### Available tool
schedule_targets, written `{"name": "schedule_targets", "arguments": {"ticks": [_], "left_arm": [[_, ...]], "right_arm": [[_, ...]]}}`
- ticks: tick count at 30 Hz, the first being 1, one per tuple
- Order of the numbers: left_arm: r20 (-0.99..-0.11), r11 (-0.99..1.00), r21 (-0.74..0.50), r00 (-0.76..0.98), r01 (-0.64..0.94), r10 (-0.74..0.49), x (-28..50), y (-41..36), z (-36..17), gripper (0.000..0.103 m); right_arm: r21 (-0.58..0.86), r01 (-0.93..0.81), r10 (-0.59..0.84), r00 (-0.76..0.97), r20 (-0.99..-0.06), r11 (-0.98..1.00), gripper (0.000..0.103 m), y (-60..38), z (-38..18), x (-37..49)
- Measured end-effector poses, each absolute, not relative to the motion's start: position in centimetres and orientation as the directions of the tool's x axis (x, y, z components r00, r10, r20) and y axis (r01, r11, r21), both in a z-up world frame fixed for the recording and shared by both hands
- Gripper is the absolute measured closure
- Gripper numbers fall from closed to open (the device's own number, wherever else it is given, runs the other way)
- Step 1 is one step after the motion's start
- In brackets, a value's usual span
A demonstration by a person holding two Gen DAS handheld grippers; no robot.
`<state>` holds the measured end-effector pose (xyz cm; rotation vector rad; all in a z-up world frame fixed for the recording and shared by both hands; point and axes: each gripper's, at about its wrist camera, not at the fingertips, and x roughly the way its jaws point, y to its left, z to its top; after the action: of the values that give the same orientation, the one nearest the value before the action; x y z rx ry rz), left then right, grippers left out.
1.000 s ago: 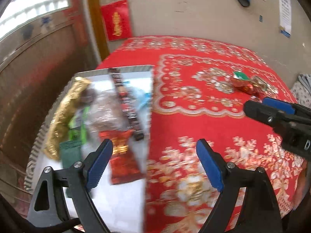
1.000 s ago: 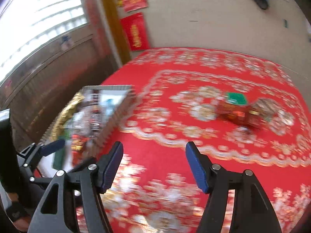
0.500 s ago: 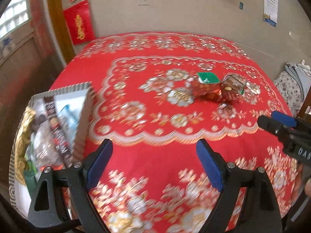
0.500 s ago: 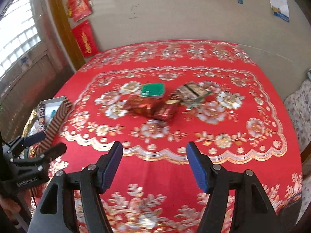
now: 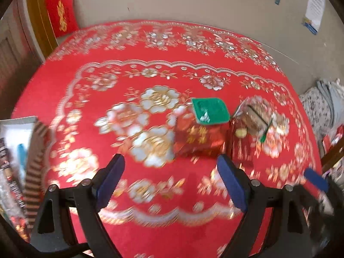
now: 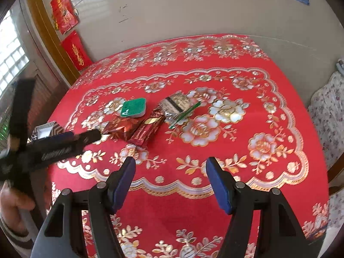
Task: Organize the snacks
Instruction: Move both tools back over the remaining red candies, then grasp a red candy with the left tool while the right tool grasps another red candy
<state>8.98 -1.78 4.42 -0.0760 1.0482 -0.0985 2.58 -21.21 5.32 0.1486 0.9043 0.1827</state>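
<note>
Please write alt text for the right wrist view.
An open, empty hand-held gripper hangs above a red flowered tablecloth. Ahead lie a green-lidded tub, red packets and a silvery packet; another hand-held gripper enters from the left.

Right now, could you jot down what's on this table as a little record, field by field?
surface: red tablecloth with gold and white flowers
snacks in the middle: green tub, red packet, dark red packet, silvery packet, bunched together
tray: at the table's left edge, already holding snacks
left gripper: open, nothing between its fingers
right gripper: open, nothing between its fingers
still to sort: the four snacks in the middle
</note>
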Motion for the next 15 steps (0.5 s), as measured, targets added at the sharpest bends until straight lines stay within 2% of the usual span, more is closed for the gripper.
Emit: {"name": "schedule_targets", "arguments": {"ticks": [4, 9, 15], "left_arm": [[-0.876, 0.993, -0.098, 0.468, 0.060, -0.115, 11.5, -3.5, 3.3, 0.015], [-0.883, 0.983, -0.161, 0.432, 0.091, -0.184, 12.6, -4.9, 2.1, 0.015], [-0.888, 0.987, -0.128, 0.432, 0.102, -0.160, 13.3, -6.0, 1.3, 0.015]], "right_arm": [[0.218, -0.094, 0.230, 0.597, -0.769, 0.972, 0.035, -21.7, 5.1, 2.9], [0.213, -0.090, 0.225, 0.582, -0.781, 0.973, 0.035, -21.9, 4.7, 3.8], [0.197, -0.094, 0.214, 0.571, -0.792, 0.976, 0.035, -21.4, 4.6, 4.8]]}}
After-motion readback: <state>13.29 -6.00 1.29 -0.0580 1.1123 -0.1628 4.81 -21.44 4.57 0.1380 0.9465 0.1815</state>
